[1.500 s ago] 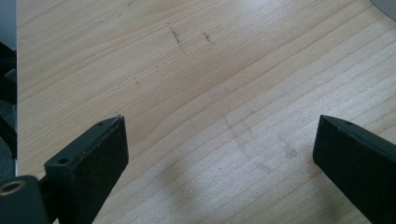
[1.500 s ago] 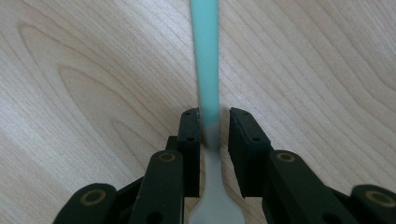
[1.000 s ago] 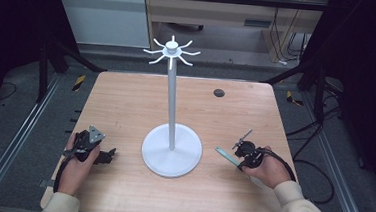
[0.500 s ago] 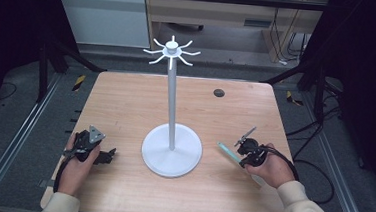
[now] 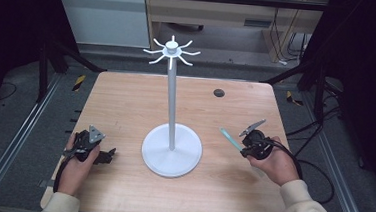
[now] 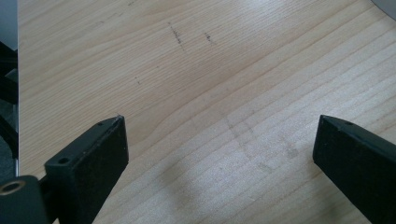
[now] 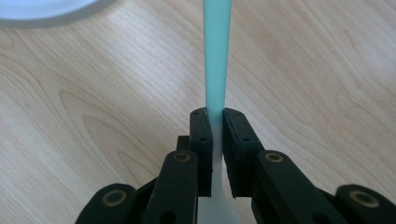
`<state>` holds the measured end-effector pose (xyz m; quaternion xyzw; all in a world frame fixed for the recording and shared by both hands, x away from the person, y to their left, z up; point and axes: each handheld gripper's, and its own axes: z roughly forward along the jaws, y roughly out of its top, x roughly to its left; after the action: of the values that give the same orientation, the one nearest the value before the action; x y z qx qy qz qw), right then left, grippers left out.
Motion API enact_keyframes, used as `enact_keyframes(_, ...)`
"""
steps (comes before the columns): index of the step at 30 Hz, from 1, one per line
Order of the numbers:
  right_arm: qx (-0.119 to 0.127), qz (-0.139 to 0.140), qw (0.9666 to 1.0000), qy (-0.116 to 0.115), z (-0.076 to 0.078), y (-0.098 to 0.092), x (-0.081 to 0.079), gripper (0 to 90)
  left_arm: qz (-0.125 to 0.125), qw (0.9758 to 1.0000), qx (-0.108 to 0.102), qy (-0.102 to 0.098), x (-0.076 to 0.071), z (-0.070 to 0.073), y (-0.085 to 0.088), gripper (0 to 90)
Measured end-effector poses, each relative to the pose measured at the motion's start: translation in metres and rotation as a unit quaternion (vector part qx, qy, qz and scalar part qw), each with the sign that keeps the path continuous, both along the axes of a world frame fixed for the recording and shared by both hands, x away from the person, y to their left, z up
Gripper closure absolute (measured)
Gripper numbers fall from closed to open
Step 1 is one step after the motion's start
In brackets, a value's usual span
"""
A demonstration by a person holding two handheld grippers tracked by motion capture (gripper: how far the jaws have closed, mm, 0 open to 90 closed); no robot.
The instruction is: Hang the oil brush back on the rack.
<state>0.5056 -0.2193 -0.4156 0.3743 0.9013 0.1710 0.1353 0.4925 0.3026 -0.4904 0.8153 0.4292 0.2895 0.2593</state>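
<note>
A tall white stand [image 5: 172, 100] with a ring of hooks [image 5: 171, 52] at its top rises from a round base [image 5: 171, 155] in the middle of the wooden table [image 5: 126, 101]. To its right, my right gripper [image 5: 241, 149] is shut on a slim pale green utensil [image 5: 230, 139], which points toward the stand above the table. In the right gripper view the pads clamp the utensil's handle [image 7: 217, 56], with my right gripper [image 7: 215, 116] over bare wood and the base's edge [image 7: 42, 9] at top left. My left gripper [image 5: 106, 155] rests on the table left of the base, and in its own view my left gripper [image 6: 222, 126] stands wide open with nothing between its jaws.
A small dark round hole [image 5: 219, 93] sits in the tabletop at the back right. Metal rails [image 5: 18, 134] run along both sides of the table. A black cable [image 5: 317, 170] trails from the right gripper off the right edge. The base's rim [image 6: 390, 4] is near the left gripper.
The right gripper has lifted upward with the pale green utensil in its jaws. The left gripper has stayed where it was.
</note>
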Motion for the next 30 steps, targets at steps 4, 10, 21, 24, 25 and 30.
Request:
enact_keyframes(4,0.021,-0.006,0.9996,-0.017,0.011,0.0,0.0,82.7,0.0,1.0,0.0,0.0,0.0,0.0,0.0,2.9)
enact_keyframes(10,0.061,-0.017,0.9967,-0.051,0.03,0.0,-0.001,82.7,0.0,1.0,0.0,0.001,0.0,0.0,0.0,2.9)
enact_keyframes(21,0.105,-0.009,0.9881,-0.112,0.054,0.015,-0.009,82.6,0.001,1.0,0.0,0.001,0.0,-0.001,0.0,2.9)
enact_keyframes(24,0.112,-0.007,0.9866,-0.118,0.054,0.019,-0.012,82.7,0.002,1.0,0.0,0.002,0.0,-0.002,0.0,2.9)
enact_keyframes(25,0.114,-0.005,0.9862,-0.119,0.053,0.021,-0.012,82.7,0.002,1.0,0.0,0.002,0.0,-0.001,0.0,2.9)
enact_keyframes(30,0.122,-0.003,0.9846,-0.125,0.048,0.027,-0.014,82.7,0.002,1.0,-0.001,0.0,0.0,-0.001,0.0,2.9)
